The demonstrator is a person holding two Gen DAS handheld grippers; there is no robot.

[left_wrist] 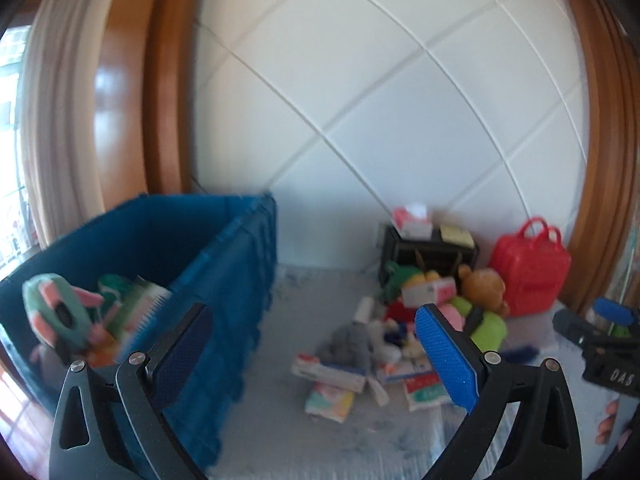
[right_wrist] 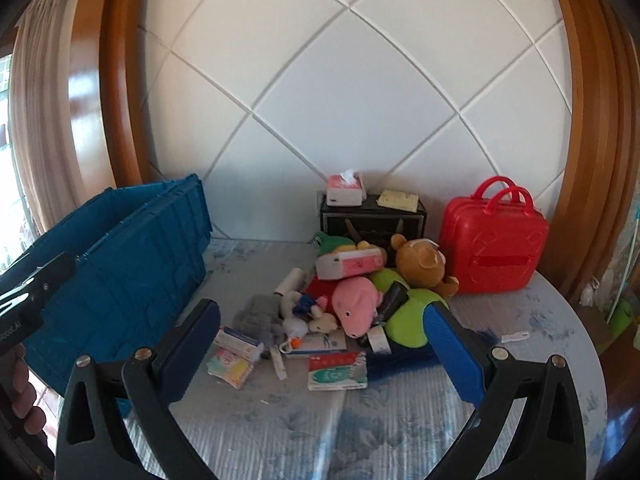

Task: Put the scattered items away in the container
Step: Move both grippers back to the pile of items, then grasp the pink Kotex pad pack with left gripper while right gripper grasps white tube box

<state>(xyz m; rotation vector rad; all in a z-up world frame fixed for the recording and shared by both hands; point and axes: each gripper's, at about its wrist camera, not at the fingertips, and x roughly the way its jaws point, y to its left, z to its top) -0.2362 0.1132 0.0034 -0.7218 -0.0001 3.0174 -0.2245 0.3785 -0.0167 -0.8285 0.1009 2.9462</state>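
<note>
A blue crate (left_wrist: 224, 280) stands on the bed at the left, also in the right wrist view (right_wrist: 132, 264). Inside it lie a green-and-pink plush (left_wrist: 56, 312) and several other items. A pile of scattered things lies in the middle: a pink pig plush (right_wrist: 356, 300), a brown bear (right_wrist: 422, 264), a green plush (right_wrist: 408, 316), a grey plush (right_wrist: 258, 314) and small boxes (right_wrist: 236, 344). My left gripper (left_wrist: 312, 356) is open and empty, beside the crate's near corner. My right gripper (right_wrist: 324, 360) is open and empty, in front of the pile.
A red case (right_wrist: 492, 240) stands at the back right. A black box (right_wrist: 374, 218) with a tissue box (right_wrist: 345, 190) on it stands against the white padded headboard (right_wrist: 360, 100). The bedspread (right_wrist: 360, 432) is pale blue. A curtain (right_wrist: 36, 120) hangs at the left.
</note>
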